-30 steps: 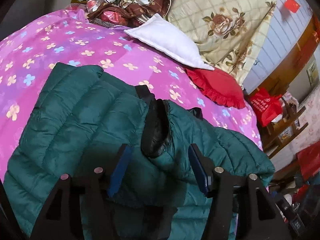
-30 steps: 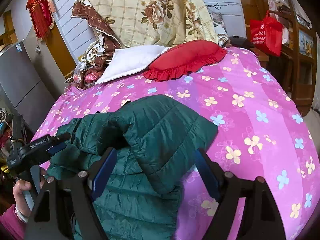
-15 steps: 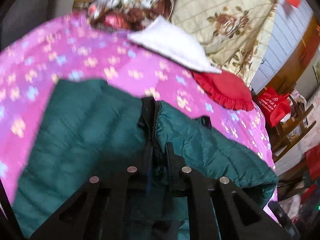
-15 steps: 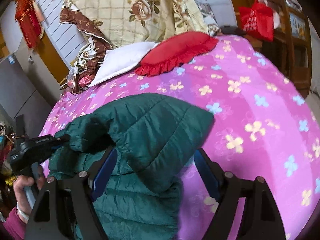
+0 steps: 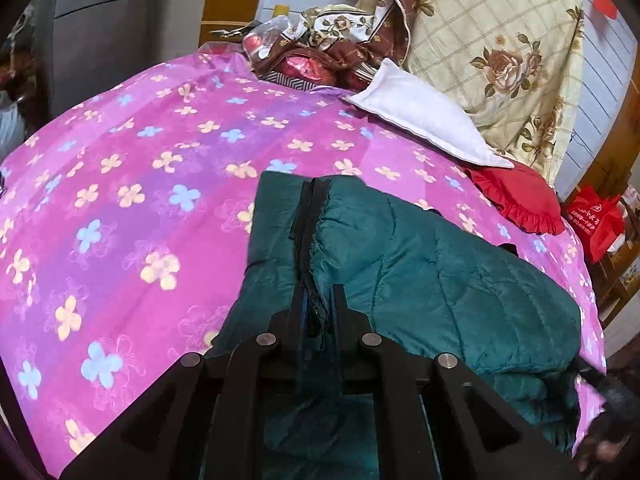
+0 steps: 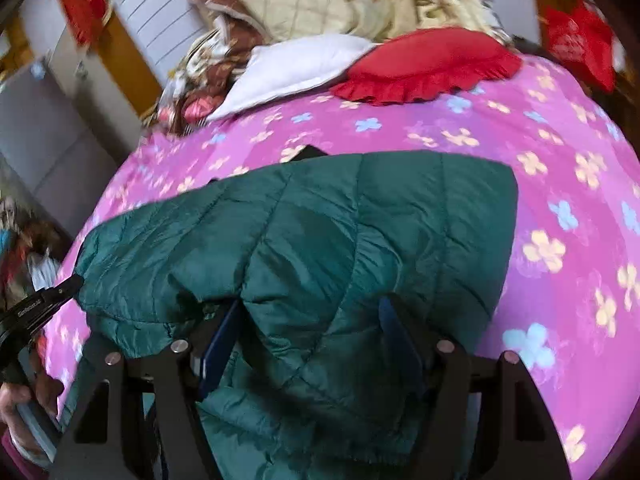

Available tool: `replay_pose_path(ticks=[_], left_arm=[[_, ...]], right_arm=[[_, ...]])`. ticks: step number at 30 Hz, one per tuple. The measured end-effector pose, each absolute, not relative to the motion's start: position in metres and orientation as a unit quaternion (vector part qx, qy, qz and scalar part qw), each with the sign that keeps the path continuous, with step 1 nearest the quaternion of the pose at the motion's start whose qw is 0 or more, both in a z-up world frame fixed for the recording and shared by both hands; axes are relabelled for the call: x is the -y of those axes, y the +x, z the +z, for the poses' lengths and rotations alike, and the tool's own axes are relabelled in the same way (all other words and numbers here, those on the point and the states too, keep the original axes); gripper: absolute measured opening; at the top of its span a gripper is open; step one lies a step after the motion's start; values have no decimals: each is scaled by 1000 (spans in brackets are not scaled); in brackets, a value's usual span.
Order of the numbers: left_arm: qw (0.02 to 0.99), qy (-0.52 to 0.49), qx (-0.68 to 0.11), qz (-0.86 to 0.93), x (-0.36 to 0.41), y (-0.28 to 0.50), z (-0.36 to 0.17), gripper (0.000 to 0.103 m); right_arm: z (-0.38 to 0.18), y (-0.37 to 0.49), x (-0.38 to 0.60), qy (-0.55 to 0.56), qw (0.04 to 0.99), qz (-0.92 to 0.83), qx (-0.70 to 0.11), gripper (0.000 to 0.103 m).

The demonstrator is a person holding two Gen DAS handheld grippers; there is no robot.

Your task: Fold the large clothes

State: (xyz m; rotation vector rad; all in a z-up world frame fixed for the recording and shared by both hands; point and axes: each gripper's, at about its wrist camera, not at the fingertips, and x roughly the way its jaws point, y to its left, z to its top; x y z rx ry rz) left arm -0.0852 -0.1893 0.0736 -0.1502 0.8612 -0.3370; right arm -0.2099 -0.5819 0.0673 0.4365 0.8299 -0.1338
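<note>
On the pink flowered bedspread (image 5: 120,216), your left gripper (image 5: 318,312), open a second ago, is now clamped on the dark zipper edge of the green puffer jacket (image 5: 432,280), whose front panel has been drawn across so more bedspread shows at left. Your right gripper (image 6: 310,332) has sunk closer, its jaws just narrowing around a thick fold of jacket without visibly pressing it. Both grippers point steeply down; your left hand (image 6: 24,396) grips its handle at the bed's edge.
</note>
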Motion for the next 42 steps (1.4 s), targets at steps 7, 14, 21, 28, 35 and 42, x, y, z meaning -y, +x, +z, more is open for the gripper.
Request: replay_pose_path(ticks=[7,14,21,28,35,42], left_arm=[[902,-48,-394,-169,187,-91,82,0],[899,-25,-404,-165,198,-90,72,0],[892,14,-414,-180,219,-98,59,0],[893,14,-410,-183,205,-100,79,11],[908,0,-379,-179,203,-99,98,17],[892,38,-425,-153,236,-70,59,17]], right_arm=[[103,-263,627,243,894,-111,-361,83],[59,-234,655,320,855,-125,-389,82],[58,-202,652,205,869,-208,-401,38],[78,-231,656,221,869,-217,-386,48],[114,-246,598,193,901,-127,-368,61],[68,-203,551,110,892,-107,-425,62]])
